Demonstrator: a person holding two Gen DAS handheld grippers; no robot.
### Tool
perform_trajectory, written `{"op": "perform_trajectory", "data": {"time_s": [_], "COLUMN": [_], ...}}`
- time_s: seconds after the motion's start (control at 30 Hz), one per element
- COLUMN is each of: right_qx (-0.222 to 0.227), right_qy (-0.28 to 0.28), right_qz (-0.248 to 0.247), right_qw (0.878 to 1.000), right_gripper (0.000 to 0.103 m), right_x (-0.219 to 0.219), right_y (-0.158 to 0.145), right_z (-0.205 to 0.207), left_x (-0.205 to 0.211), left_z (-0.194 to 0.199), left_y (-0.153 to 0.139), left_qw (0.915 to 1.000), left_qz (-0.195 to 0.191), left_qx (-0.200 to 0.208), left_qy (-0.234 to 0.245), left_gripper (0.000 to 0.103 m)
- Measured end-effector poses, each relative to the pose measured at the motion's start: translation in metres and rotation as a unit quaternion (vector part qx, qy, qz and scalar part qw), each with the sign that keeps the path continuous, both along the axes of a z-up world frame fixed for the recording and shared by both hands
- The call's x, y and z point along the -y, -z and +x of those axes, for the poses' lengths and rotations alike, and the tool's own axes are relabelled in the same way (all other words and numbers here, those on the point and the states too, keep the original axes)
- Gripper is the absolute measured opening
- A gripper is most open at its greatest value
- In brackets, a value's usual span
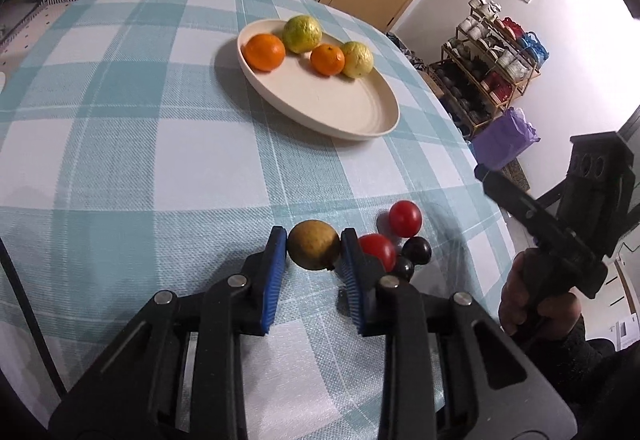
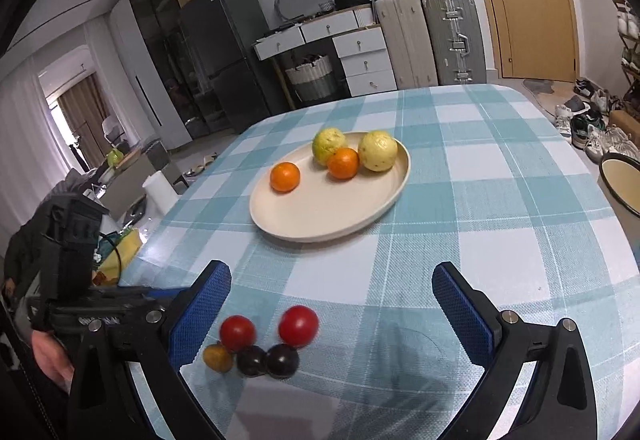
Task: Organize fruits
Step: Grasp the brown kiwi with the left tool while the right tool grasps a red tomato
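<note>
While four citrus fruits are sitting on the plate (image 1: 360,119), the left gripper (image 1: 313,240) is clenching a brownish fruit (image 1: 314,244) at six o'clock, right gripper (image 2: 331,294) gaping, tomatoes (image 2: 298,326) waiting.

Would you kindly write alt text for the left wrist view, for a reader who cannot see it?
The left gripper is shut on a small brownish-yellow fruit on a teal checked tablecloth. Right of it lie two cherry tomatoes and two dark round fruits. Beyond, a cream plate holds two oranges and two yellow-green citrus fruits.

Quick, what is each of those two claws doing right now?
Left gripper: closed on the small yellow-brown fruit.
Right gripper: open, holding nothing.
</note>
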State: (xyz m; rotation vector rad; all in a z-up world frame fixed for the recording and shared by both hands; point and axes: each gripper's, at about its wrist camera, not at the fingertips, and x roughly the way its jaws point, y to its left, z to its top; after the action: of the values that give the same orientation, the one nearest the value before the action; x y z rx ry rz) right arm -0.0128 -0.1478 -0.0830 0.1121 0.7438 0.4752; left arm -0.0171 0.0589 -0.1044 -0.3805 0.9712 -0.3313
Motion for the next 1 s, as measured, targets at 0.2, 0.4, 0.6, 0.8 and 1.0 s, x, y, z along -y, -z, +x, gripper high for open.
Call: {"op": "perform_trajectory", "data": {"time_s": [0.2, 0.4, 0.6, 0.8, 1.0], "right_qx": [-0.017, -0.058, -0.081, -0.09, -0.103], "right_qy": [-0.017, -0.03, -0.04, -0.051, -0.059], "right_qz": [0.0, 0.011, -0.003, -0.022, -0.033], "right_qw": [1.0, 0.998, 0.996, 0.994, 0.992], "right_gripper": [0.103, 0.102, 0.083, 0.055, 0.035], "right_x": [-0.008, -0.015, -0.024, -0.035, -0.041], "right_y": [0.009, 0.027, 0.037, 0.042, 0.049], "right_z": [-0.001, 0.004, 0.008, 0.01, 0.013], "left_x": [-0.008, -0.011, -0.016, -0.02, -0.022], "left_z": [-0.004, -0.004, -0.005, -0.004, 0.0], "left_y": [-0.006, -0.007, -0.008, -0.014, -0.017], "left_qw": [0.9999, 0.9999, 0.9999, 0.9997, 0.9996], "left_qz": [0.001, -0.001, -0.005, -0.011, -0.014], "left_qx": [0.006, 0.006, 0.009, 0.016, 0.018], "left_qy": [-0.009, -0.01, -0.013, -0.016, -0.018], "left_gripper": [0.025, 0.025, 0.025, 0.025, 0.025]}}
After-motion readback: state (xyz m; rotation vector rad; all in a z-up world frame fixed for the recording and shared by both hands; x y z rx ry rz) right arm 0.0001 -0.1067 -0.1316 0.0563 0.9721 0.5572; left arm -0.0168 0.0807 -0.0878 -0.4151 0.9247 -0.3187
